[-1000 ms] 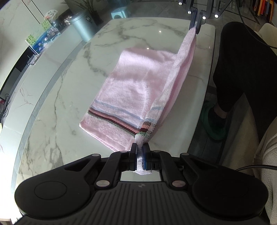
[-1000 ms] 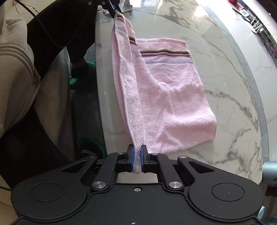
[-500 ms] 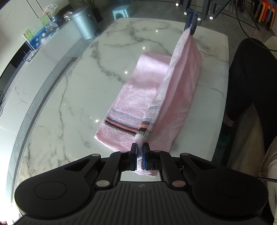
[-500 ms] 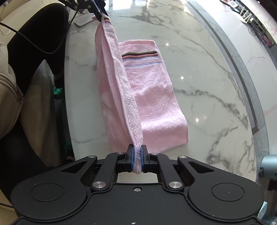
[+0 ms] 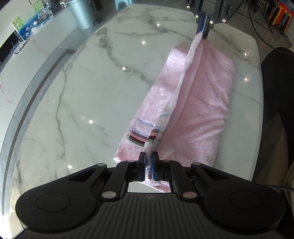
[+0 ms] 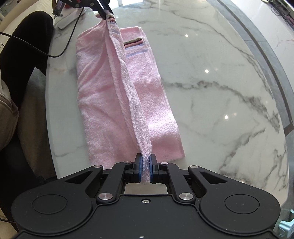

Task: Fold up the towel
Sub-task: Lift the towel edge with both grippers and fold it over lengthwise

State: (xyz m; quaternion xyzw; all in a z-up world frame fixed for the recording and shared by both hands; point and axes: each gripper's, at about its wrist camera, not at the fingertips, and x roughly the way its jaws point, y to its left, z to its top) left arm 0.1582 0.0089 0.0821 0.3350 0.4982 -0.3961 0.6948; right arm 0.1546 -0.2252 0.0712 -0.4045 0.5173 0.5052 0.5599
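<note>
So we've got the pink towel (image 5: pixel 200 103) lying on the white marble table (image 5: pixel 88 88), along the edge nearest the person; the lower layer sits flat on the stone, and one long edge is lifted above it and stretched tight between our two grippers. The left gripper (image 5: pixel 149 161) has its jaws pinched nearly together on the corner at the striped end; you can see the dark red and green bands right at the pads. The right gripper (image 6: pixel 145 166) is clamped just as narrow on the plain end of that same edge. In the left wrist view the right one shows up at the far end of the towel, gripping from above; a silver bin (image 5: pixel 83 12) stands on the floor past the table.
</note>
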